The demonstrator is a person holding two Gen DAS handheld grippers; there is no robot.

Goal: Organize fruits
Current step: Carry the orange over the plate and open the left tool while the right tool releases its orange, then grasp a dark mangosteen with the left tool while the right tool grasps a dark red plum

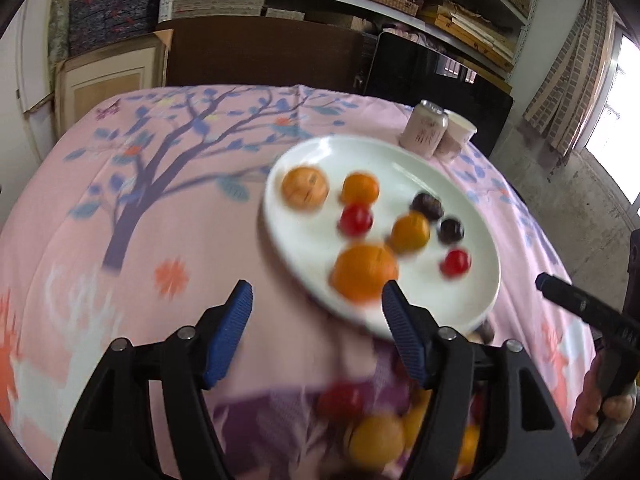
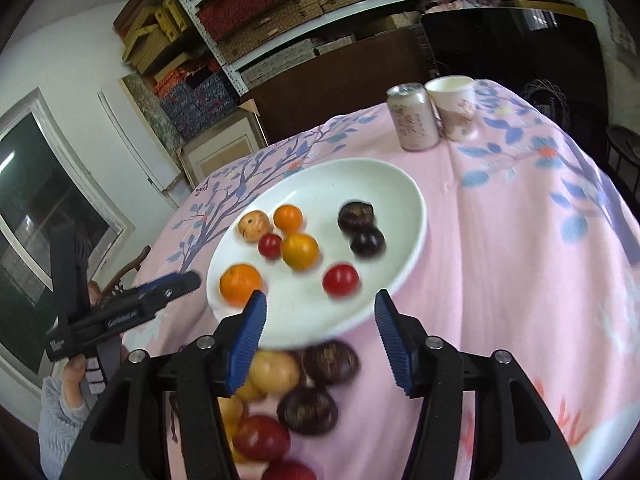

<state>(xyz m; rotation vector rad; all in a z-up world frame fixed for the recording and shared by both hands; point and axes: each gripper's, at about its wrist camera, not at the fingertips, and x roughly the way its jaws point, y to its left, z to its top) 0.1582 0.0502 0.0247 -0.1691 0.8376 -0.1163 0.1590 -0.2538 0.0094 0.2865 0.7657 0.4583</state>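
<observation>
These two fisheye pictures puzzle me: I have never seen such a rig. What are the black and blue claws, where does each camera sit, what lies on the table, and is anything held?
The claws are handheld two-finger grippers, one in each of a person's hands; there is no robot. Each picture comes from a camera mounted on one gripper, looking along its blue fingers. The first shows the left gripper, the second the right gripper; each also catches the other at its edge.

On the pink tablecloth stands a white plate with eight small fruits. More loose fruit lies nearer the cameras, and a can and a paper cup stand behind the plate.

Both grippers are open and hold nothing.
</observation>
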